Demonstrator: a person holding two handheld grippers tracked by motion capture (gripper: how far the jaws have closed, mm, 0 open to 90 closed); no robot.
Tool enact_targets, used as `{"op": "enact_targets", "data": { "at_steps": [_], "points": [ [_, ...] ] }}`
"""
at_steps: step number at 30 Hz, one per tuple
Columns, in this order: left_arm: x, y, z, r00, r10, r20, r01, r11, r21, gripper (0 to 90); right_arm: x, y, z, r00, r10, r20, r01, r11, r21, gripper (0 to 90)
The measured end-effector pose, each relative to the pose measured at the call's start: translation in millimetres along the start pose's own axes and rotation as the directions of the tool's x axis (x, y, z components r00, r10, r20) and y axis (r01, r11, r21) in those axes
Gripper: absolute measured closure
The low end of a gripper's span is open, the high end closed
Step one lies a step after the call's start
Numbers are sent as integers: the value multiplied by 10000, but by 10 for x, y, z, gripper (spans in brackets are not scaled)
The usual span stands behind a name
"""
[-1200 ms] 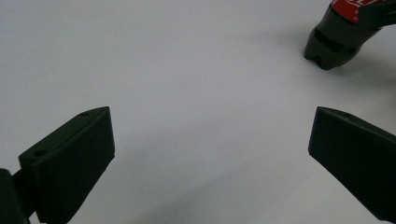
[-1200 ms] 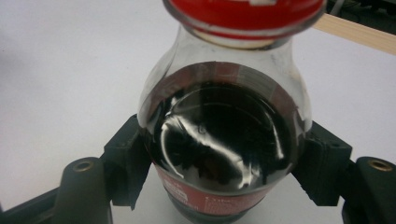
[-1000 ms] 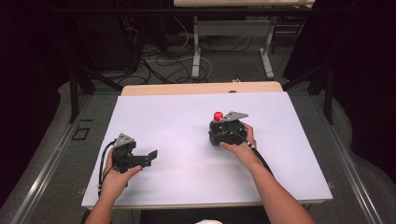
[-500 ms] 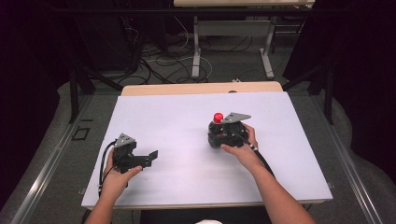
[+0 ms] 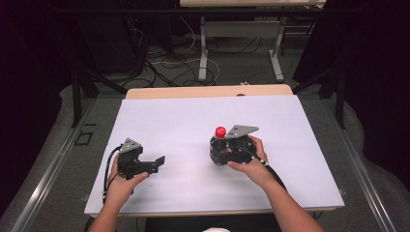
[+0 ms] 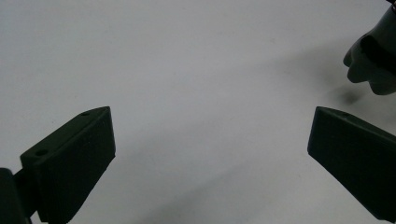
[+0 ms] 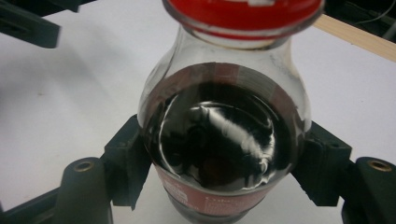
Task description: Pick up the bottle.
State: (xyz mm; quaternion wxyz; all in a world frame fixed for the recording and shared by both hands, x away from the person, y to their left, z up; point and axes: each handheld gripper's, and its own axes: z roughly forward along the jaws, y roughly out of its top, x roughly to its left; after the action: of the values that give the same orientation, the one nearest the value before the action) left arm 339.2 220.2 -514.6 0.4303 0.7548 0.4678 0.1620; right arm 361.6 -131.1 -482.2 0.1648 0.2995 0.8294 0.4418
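The white table (image 5: 159,121) spreads wide, and right of centre stands the bottle (image 5: 218,145) of dark drink, upright, long axis vertical, red cap (image 5: 220,131) pointing at the ceiling. The right gripper (image 5: 227,151) has it: jaws clamped on either side of the bottle's (image 7: 224,140) belly, just below the shoulder, gripping across that upright axis. Over on the near left, the left gripper (image 5: 153,162) hovers low with its jaws wide apart and nothing between them, aimed across the table toward the bottle, which sits well apart to its right. Any handover, I'd judge, means closing that sideways gap.
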Motion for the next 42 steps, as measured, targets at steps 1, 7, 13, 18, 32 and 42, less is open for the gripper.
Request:
{"op": "enact_targets", "data": {
  "at_steps": [1,7,13,18,32,42],
  "points": [
    [-12,5,-8,10000,-71,55,71,10000,11,23,52,6,-32,9999,-126,-78,126,9999,-36,293],
    [-84,79,-88,9989,156,435,-148,9997,-182,40,142,-7,-98,9987,-222,-461,222,9998,-13,293],
    [-196,149,-162,9965,229,808,-185,9983,-556,92,218,-51,-158,9980,-244,-581,242,9997,-46,293],
    [-312,197,-182,9907,302,1326,-213,9975,-674,94,239,-106,-195,9975,-140,-693,138,9999,-34,293],
    [-771,425,-271,9543,1630,2506,-1402,9844,-1065,134,432,-162,-252,9917,-623,-1122,652,9976,227,293],
    [-1095,649,-383,9072,2504,3382,-2159,9668,-1367,219,508,-166,-249,9883,-634,-1389,705,9964,469,293]
  ]
}}
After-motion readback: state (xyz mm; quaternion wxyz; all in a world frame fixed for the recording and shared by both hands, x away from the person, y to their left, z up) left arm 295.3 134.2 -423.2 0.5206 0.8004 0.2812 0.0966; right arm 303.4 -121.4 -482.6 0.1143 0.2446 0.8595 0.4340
